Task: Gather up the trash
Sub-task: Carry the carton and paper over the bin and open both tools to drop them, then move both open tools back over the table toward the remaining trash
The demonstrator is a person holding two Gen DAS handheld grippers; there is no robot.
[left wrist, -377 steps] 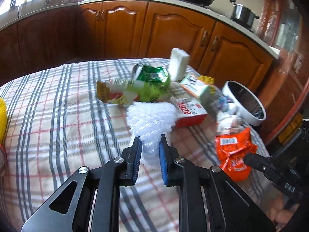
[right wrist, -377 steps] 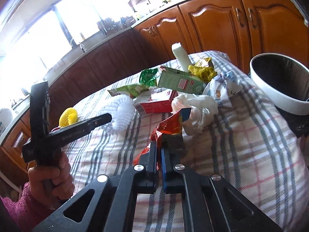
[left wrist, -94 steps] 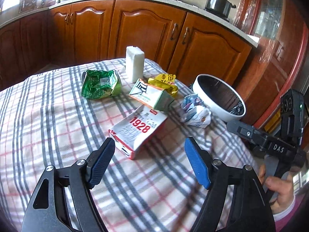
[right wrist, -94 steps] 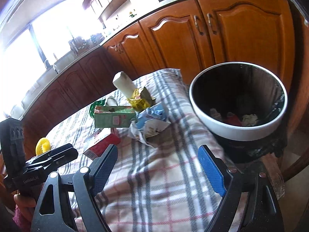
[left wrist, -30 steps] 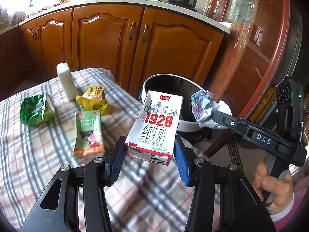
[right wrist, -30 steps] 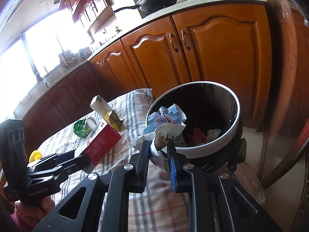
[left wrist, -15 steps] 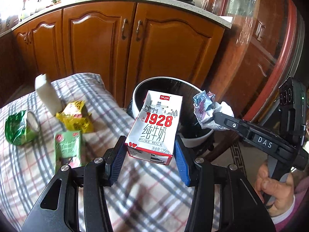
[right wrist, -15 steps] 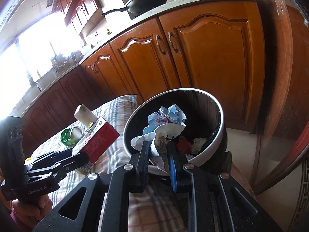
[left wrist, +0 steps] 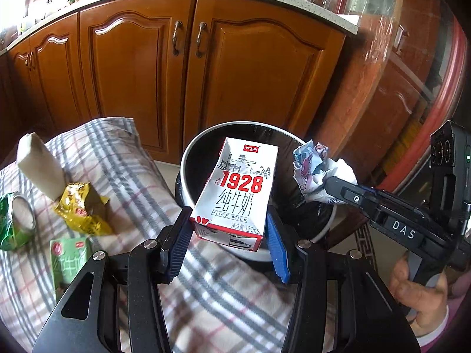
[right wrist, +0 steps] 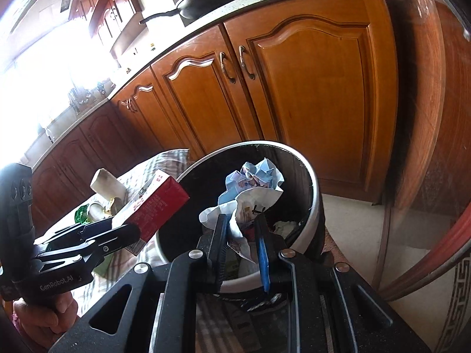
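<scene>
My left gripper [left wrist: 226,229] is shut on a white and red "1928" milk carton [left wrist: 240,194] and holds it over the near rim of the white-rimmed trash bin [left wrist: 188,158]. My right gripper [right wrist: 243,232] holds a crumpled blue and white wrapper [right wrist: 253,188] over the bin's [right wrist: 312,194] dark inside; its jaws stand slightly parted around the wrapper. The wrapper [left wrist: 315,167] and right gripper also show in the left wrist view, the carton [right wrist: 156,203] and left gripper in the right wrist view. Trash lies at the bin's bottom.
On the checked tablecloth [left wrist: 141,176] lie a yellow wrapper [left wrist: 84,209], a green carton [left wrist: 69,261], a green bag [left wrist: 14,223] and a white block [left wrist: 38,164]. Wooden cabinets [left wrist: 188,67] stand behind the bin. A pan [right wrist: 206,0] sits on the counter.
Both grippers have moved closer over the bin with their loads. The right jaws have parted a little around the wrapper.
</scene>
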